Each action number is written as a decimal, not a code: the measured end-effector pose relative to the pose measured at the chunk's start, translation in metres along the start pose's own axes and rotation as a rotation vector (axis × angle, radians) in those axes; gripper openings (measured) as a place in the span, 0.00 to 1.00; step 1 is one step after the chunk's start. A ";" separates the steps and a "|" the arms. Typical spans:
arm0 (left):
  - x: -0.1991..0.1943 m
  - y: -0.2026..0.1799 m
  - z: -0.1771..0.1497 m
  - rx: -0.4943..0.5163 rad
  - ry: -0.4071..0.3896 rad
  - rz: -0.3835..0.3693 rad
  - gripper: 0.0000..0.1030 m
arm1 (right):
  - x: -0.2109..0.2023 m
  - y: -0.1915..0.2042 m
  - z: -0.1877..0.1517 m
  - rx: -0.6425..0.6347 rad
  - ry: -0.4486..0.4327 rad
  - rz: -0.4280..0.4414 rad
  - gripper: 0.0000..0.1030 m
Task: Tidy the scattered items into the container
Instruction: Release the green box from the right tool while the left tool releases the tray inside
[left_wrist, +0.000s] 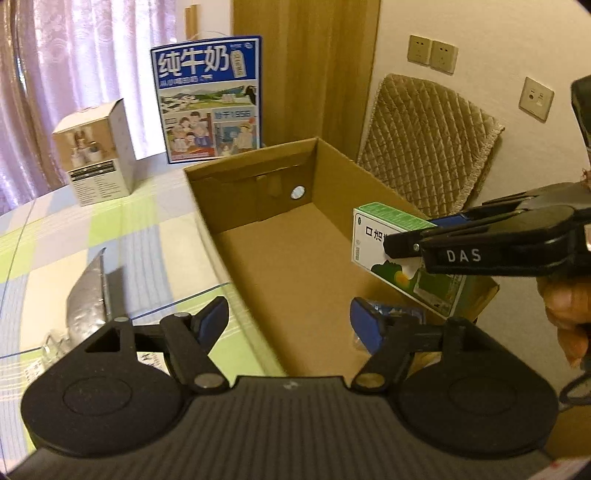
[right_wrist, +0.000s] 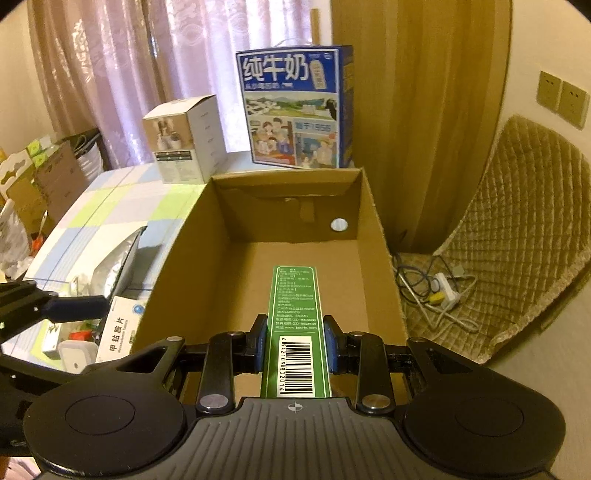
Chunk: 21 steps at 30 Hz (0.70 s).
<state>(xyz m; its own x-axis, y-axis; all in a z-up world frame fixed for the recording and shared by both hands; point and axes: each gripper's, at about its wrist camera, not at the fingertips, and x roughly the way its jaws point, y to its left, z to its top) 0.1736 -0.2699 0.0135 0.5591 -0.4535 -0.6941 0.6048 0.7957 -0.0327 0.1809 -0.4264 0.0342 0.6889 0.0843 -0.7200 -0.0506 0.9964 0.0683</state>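
Note:
An open cardboard box stands on the checked table. My right gripper is shut on a green and white medicine box and holds it over the inside of the cardboard box; it also shows in the left wrist view with the right gripper clamped on it. My left gripper is open and empty over the box's near left wall. A blue packet lies in the box by its right finger. A silver foil pouch and a white medicine box lie on the table, left of the box.
A blue milk carton and a white product box stand behind the cardboard box. A quilted chair is at the right, with a power strip and cables on it. Small items lie near the table's front left.

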 end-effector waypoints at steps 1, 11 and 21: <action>-0.003 0.002 -0.002 -0.001 0.000 0.007 0.68 | 0.000 0.003 0.000 -0.008 -0.007 -0.007 0.27; -0.030 0.018 -0.020 -0.030 -0.009 0.055 0.81 | -0.015 0.022 -0.005 -0.051 -0.034 -0.030 0.69; -0.071 0.035 -0.043 -0.062 0.001 0.124 0.84 | -0.052 0.055 -0.020 -0.056 -0.060 0.017 0.79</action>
<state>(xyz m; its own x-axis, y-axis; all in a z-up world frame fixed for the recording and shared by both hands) 0.1303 -0.1929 0.0303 0.6266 -0.3496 -0.6965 0.4950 0.8689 0.0092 0.1276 -0.3759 0.0612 0.7295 0.1021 -0.6763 -0.1020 0.9940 0.0401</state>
